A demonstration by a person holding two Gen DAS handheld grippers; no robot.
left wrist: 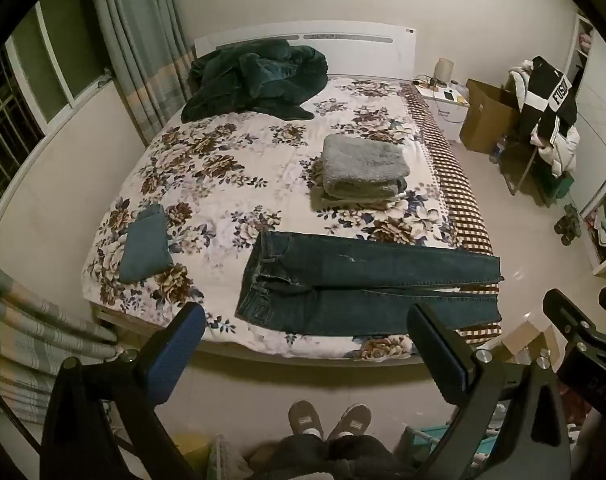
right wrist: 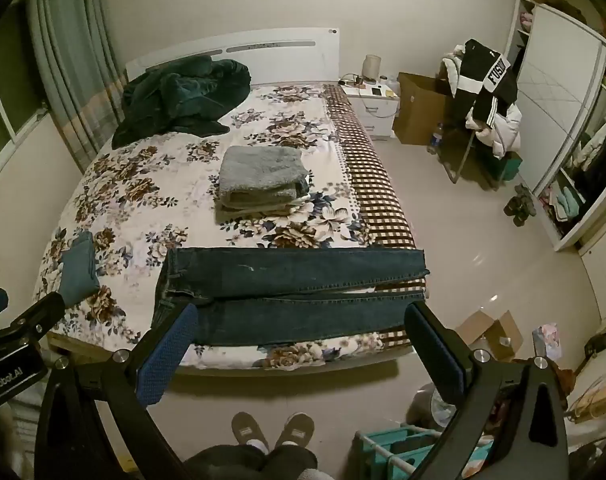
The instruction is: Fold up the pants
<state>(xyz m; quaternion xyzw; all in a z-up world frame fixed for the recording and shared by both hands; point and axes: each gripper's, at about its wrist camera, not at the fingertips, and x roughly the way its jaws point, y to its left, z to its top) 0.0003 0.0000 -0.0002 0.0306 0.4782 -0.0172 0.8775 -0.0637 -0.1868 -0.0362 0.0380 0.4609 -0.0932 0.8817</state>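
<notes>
Both grippers hang in the air in front of the foot of the bed (left wrist: 231, 184), tilted steeply downward and side by side. The left gripper (left wrist: 307, 332) has its jaws spread wide, holding nothing; the right gripper (right wrist: 299, 334) is likewise released and empty. The jeans (left wrist: 367, 280) lie flat across the near edge of the floral bedspread, waistband toward the left, both legs stretched out to the right, well apart from either gripper. Further up the bed sit a stack of folded grey towels (left wrist: 363, 168), a small folded teal garment (left wrist: 145, 246) and a crumpled dark green blanket (left wrist: 259, 78). The person's slippers (left wrist: 329, 420) show below on the floor.
</notes>
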